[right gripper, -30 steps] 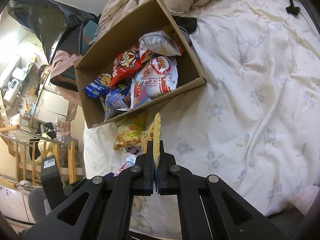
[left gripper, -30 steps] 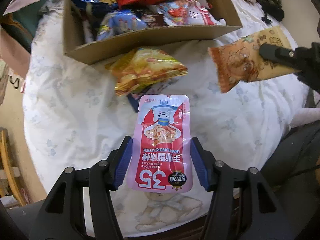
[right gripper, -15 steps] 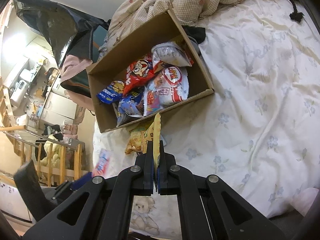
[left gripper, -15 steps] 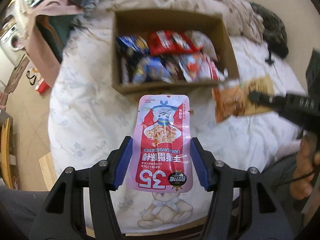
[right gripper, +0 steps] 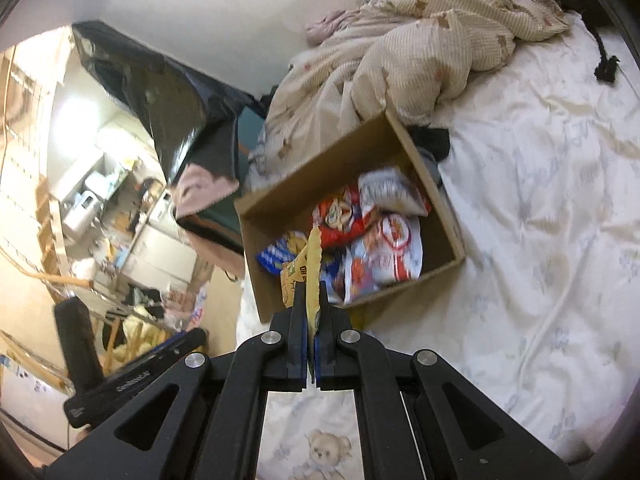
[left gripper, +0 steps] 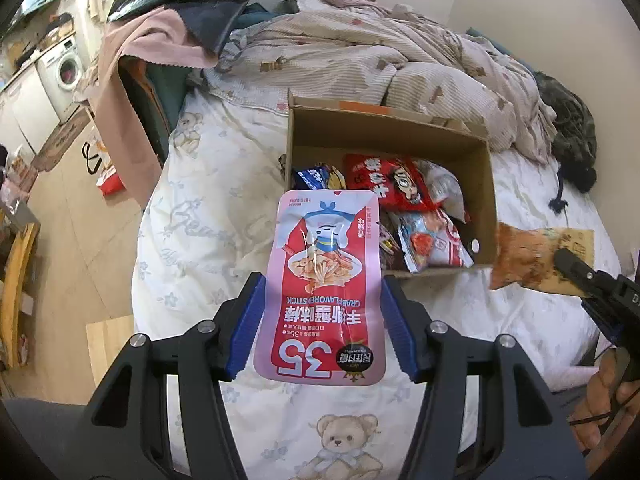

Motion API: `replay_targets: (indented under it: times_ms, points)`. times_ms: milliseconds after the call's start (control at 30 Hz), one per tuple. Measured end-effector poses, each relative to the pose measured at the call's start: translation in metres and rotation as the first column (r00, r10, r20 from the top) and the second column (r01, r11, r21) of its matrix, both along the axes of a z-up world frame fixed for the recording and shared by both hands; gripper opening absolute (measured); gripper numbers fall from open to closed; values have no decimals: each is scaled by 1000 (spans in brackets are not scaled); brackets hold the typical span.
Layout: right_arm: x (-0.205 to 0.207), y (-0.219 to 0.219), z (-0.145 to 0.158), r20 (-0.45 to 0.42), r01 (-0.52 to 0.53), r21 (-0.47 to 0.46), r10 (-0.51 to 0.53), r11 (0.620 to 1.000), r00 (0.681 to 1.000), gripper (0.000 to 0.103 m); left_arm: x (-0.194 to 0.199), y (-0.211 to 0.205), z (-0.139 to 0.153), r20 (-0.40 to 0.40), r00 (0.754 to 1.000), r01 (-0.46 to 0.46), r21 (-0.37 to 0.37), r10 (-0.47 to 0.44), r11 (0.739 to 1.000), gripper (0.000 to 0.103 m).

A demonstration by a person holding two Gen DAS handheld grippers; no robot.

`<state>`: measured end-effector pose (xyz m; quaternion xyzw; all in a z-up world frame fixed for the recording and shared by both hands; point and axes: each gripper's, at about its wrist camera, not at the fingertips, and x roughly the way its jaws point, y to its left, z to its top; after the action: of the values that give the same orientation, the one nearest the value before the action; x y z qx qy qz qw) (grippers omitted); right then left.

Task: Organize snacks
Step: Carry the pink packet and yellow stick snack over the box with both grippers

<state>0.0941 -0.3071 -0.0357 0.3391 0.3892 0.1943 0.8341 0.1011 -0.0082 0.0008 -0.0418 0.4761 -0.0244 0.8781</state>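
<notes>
Both fisheye views are bright and evenly lit, with soft, faint shadows on the bed sheet (left gripper: 208, 216). Straight lines bow toward the rims, and black vignette fills every corner. The left wrist view is sharp, with glare streaks on the pink pouch (left gripper: 326, 280). The right wrist view is smeared by motion blur, and its left side is blown out, warm and overexposed.
</notes>
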Motion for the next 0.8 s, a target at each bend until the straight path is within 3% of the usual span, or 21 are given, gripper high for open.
replay_targets:
  times_ms: [300,633,800]
  points:
    - [26,-13,-3,-36,57,-3,-57,998,998,2,32,1,-12,-9,1000,5,14,-5,1000,54]
    - [67,10,-16,-79,2,-61,-7,998,997,2,76,-19,-13,13,999,48,25,-48,999,54]
    - [94,21,-24,-94,-34,-85,26,996,995,2,101,-37,-12,38,994,99,67,-101,993,54]
